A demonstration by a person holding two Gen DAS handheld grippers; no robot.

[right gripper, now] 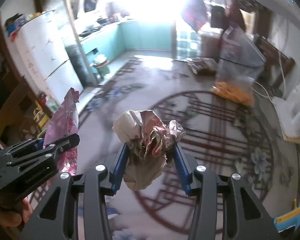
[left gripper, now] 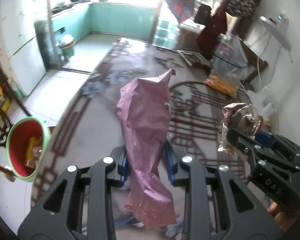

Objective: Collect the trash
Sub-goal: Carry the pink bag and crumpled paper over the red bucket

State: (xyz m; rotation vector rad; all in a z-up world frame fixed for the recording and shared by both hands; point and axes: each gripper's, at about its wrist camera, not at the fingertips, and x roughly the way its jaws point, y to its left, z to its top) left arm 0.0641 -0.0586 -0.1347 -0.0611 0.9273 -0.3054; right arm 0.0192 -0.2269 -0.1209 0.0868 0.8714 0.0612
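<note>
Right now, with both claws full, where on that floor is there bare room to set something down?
The patterned floor ahead lies open between the orange-filled clear bag and the white fridge. Crowded: the right wall behind that bag, and the left corner around the red bin.

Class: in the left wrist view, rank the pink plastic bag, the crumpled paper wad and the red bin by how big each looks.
1. pink plastic bag, though nearness inflates it.
2. red bin and crumpled paper wad look alike; unranked.

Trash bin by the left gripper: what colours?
Trash bin: light green outside and rim, red inside. Left wrist view shows it best.
</note>
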